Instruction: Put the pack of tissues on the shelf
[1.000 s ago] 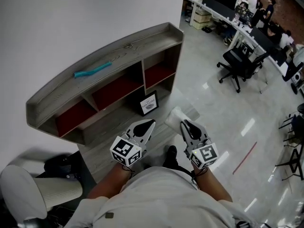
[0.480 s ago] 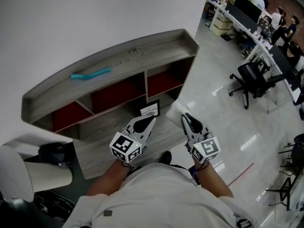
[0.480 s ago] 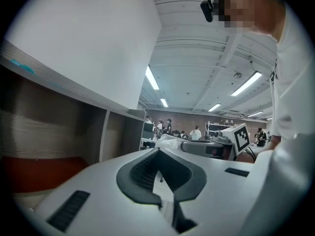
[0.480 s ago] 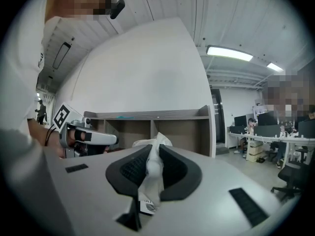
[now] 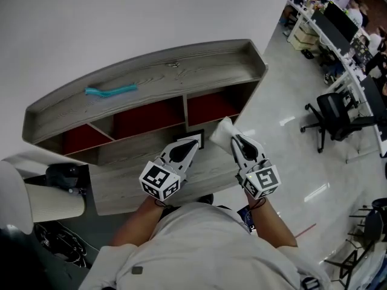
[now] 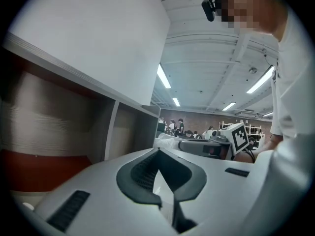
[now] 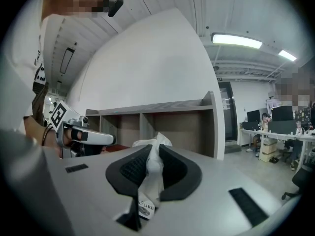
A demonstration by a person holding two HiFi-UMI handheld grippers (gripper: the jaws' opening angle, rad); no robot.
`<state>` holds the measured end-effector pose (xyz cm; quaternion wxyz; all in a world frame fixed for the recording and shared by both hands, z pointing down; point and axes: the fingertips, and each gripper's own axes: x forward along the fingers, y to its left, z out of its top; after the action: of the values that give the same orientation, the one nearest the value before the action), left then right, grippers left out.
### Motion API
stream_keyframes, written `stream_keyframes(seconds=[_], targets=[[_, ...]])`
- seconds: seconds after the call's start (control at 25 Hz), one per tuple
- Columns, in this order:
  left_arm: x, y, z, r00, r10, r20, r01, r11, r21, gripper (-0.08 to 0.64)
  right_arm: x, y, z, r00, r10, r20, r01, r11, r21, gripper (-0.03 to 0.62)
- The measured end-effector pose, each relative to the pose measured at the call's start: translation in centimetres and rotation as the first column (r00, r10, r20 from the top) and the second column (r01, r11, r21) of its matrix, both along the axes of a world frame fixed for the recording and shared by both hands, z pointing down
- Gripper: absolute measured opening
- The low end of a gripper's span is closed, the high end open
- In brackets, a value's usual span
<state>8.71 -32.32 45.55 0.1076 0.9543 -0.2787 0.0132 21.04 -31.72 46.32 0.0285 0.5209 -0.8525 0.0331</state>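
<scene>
- Shelf (image 5: 151,77): grey wood-grain top and frame; compartment backs dark red.
- Slim item (image 5: 110,90) on the shelf's top, toward its left end: teal.
- Pack of tissues (image 7: 152,168): white, apparently translucent wrap; small white label with dark print.
- Left gripper (image 5: 192,142), right gripper (image 5: 233,139): white bodies, black ribbed fingers (image 7: 129,170), cubes with black-and-white square markers.
- Floor (image 5: 284,156): glossy pale grey.
- Wall (image 5: 91,23): white.

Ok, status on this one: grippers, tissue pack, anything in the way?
Right gripper shut on tissue pack. Left gripper shut, empty. Pack held short of the shelf, not yet placed. Nothing seen between pack and shelf.
</scene>
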Motion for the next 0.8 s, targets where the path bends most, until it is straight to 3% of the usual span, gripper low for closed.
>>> stream_keyframes(seconds=[0.8], targets=[[3.8, -7.8, 4.9, 0.987, -0.147, 0.066, 0.15, 0.988, -0.046, 0.015, 1.5, -11.2, 6.9, 0.987, -0.158, -0.035, 0.155, 0.984, -0.088, 0.057]])
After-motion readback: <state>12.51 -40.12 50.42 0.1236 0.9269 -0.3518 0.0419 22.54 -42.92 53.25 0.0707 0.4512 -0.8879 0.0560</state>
